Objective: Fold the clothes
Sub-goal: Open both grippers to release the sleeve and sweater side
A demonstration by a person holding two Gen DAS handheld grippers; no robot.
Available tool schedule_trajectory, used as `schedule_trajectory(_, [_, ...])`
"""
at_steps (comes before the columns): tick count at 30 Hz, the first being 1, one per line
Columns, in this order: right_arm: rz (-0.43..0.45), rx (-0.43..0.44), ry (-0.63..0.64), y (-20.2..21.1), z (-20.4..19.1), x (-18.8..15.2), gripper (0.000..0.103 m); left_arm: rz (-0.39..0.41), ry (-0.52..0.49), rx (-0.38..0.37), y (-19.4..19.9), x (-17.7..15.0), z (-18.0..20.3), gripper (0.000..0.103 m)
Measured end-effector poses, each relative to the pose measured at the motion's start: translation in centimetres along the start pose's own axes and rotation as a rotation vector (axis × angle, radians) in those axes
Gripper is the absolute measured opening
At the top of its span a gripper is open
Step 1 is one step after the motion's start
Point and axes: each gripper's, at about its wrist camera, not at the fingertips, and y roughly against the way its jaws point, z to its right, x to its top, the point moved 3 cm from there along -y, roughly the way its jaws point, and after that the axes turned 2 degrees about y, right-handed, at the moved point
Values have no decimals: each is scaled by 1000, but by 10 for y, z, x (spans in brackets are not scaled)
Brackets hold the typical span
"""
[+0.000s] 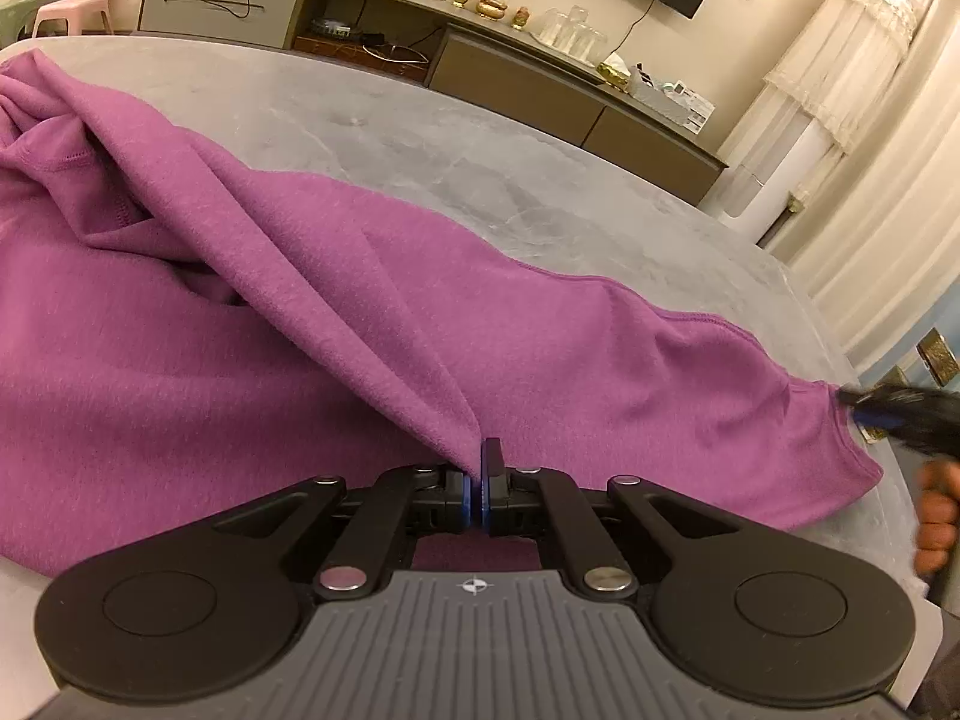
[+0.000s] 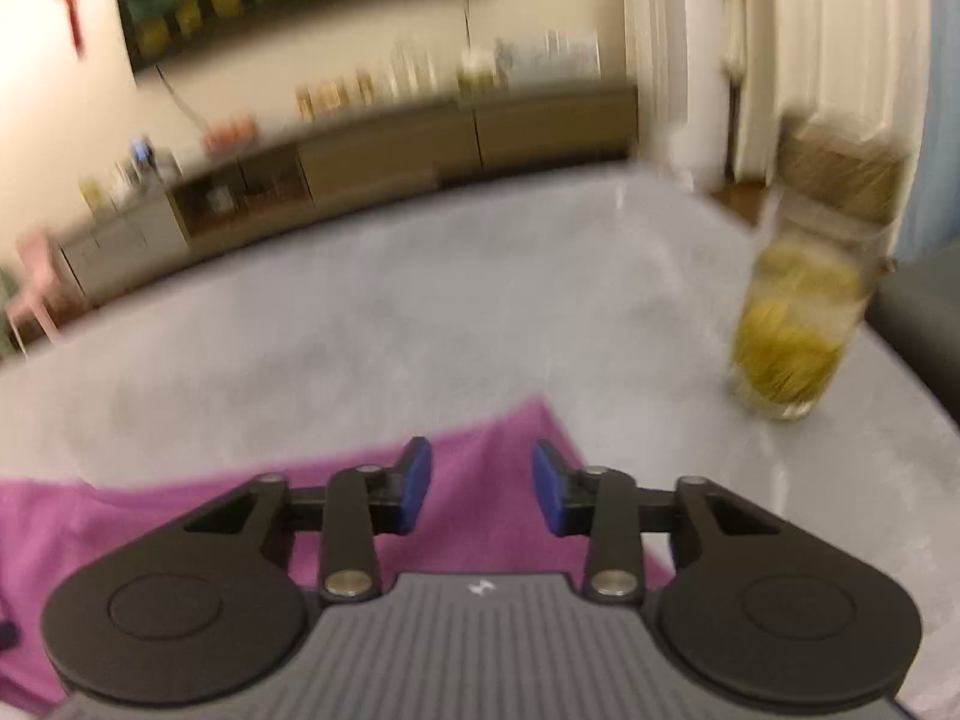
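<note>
On the grey surface (image 1: 480, 138), a soft, limp purple garment (image 1: 210, 372) lies rumpled, one fold pinched in the closed left tool (image 1: 478, 480); the right tool (image 2: 482, 486) hovers agape over a corner.

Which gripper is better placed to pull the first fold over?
Left. The left gripper is already shut on a ridge of the purple garment. The right gripper is open over a corner, holding nothing.
</note>
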Motion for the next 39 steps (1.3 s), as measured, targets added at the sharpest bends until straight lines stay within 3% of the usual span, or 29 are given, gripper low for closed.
schedule_trajectory(4, [-33, -33, -33, -22, 7, 2, 8, 4, 0, -11, 0, 1, -2, 4])
schedule_trajectory(9, [-32, -58, -50, -29, 8, 7, 8, 18, -36, 1, -1, 0, 2, 4])
schedule_trajectory(10, [-13, -44, -36, -23, 3, 10, 14, 21, -43, 4, -2, 0, 3, 4])
schedule_trajectory(12, [17, 26, 2, -11, -11, 15, 14, 30, -61, 12, -2, -1, 5, 4])
schedule_trajectory(16, [-95, 127, 114, -32, -45, 4, 12, 40, -91, 23, -2, -3, 9, 4])
schedule_trajectory(18, [-63, 72, 176, -37, -46, -2, 11, 35, -94, 20, -1, -2, 8, 4])
schedule_trajectory(20, [-47, 39, 109, -26, -28, 8, 13, 33, -91, 17, -2, -1, 8, 4])
schedule_trajectory(24, [28, 60, -96, 22, 36, 12, 16, 31, -90, 14, -4, 1, 8, 4])
schedule_trajectory(28, [-45, 101, -163, 15, 65, -8, 15, 22, -90, 9, -3, 1, 8, 4])
schedule_trajectory(29, [-80, 107, -159, 4, 67, -15, 11, 18, -90, 6, -3, 2, 8, 4])
schedule_trajectory(30, [-78, 92, -142, -1, 70, -18, 0, 15, -90, 4, -2, 2, 8, 6])
schedule_trajectory(36, [-67, 4, -98, -2, 56, -18, 0, 40, -143, -2, 30, -1, 8, 34])
schedule_trajectory(37, [-65, -17, -82, -1, 51, -18, 4, 51, -143, -1, 39, 0, 4, 35])
schedule_trajectory(39, [22, -66, 12, 19, 30, -8, 7, 74, -145, 1, 56, 0, -6, 40])
